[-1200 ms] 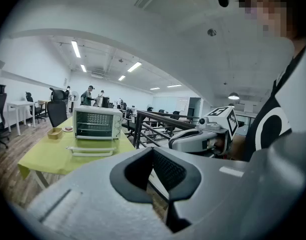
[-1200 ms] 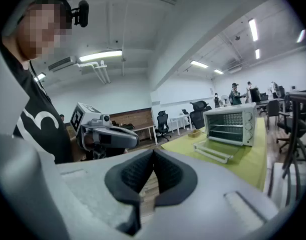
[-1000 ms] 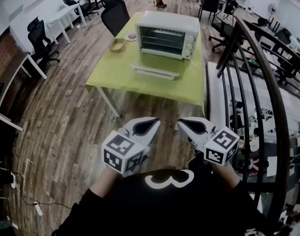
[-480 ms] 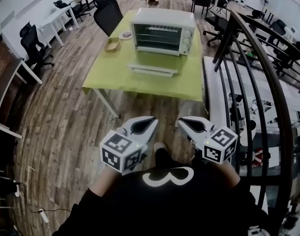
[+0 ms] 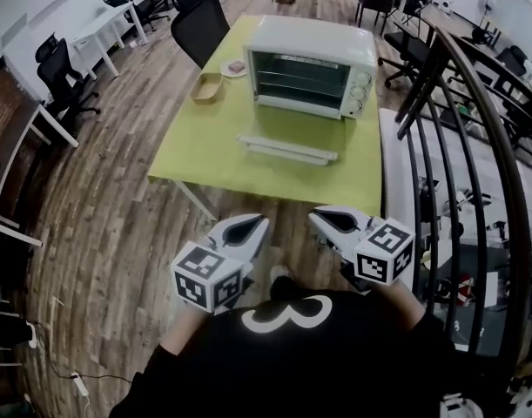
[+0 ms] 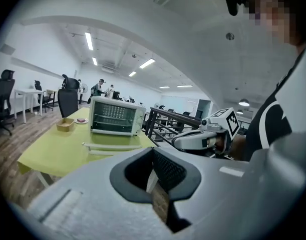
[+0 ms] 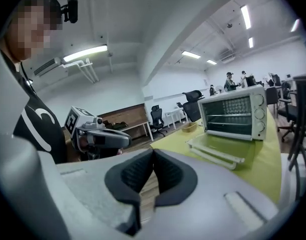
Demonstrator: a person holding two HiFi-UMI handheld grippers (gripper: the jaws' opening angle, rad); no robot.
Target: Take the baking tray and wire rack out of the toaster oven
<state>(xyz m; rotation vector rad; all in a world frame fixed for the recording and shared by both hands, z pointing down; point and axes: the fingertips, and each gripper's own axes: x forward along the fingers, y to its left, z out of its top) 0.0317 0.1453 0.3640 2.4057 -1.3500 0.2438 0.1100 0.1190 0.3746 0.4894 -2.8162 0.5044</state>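
Observation:
A white toaster oven (image 5: 311, 64) stands on the green table (image 5: 213, 138) with its glass door (image 5: 287, 149) folded down flat in front. Wire bars of a rack (image 5: 302, 78) show inside; I cannot make out the baking tray. My left gripper (image 5: 259, 223) and right gripper (image 5: 319, 219) hover side by side short of the table's near edge, over the wooden floor. Both are shut with nothing between the pads. The oven (image 6: 116, 115) is far ahead in the left gripper view, and the oven (image 7: 235, 111) and its door (image 7: 218, 151) lie ahead in the right gripper view.
A small wooden box (image 5: 207, 86) and a little plate (image 5: 235, 66) sit left of the oven. A black office chair (image 5: 200, 20) stands at the table's far left corner. A dark metal railing (image 5: 474, 138) runs along the right. White desks and chairs line the left wall.
Both grippers have moved forward toward the table together, still shut. The table and oven now fill more of the head view and sit closer.

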